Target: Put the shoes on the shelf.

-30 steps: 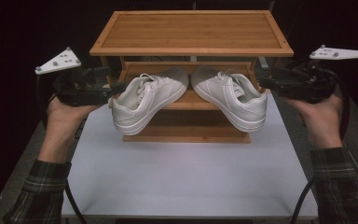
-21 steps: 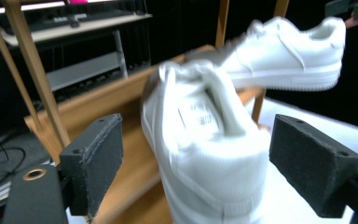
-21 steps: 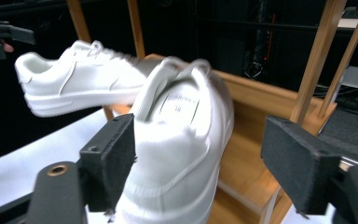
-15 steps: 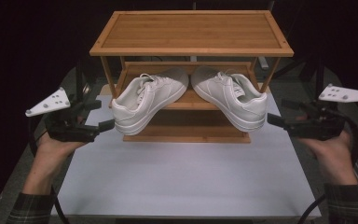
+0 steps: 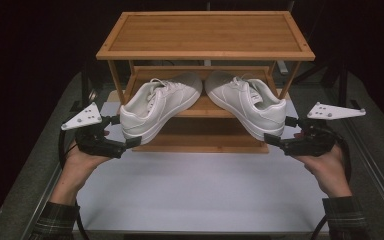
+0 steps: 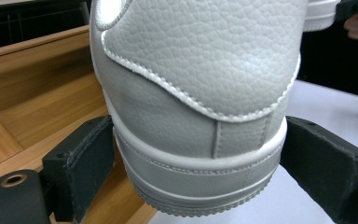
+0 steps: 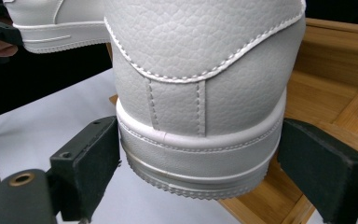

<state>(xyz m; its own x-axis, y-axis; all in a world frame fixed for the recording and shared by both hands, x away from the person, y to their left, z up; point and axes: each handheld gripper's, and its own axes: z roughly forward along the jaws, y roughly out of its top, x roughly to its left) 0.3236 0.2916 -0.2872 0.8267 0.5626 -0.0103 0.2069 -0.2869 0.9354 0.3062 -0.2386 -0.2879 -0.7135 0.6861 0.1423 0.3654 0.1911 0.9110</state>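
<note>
Two white shoes are sitting on the middle shelf of a wooden rack (image 5: 206,35), toes inward and heels jutting over its front edge above the white table (image 5: 200,190). The left gripper (image 5: 125,144) is standing spread wide around the heel of the left shoe (image 5: 157,107), its jaws having just been opening, pads barely clear of the sole. The right gripper (image 5: 275,142) is likewise standing spread around the heel of the right shoe (image 5: 247,102), just opened.
</note>
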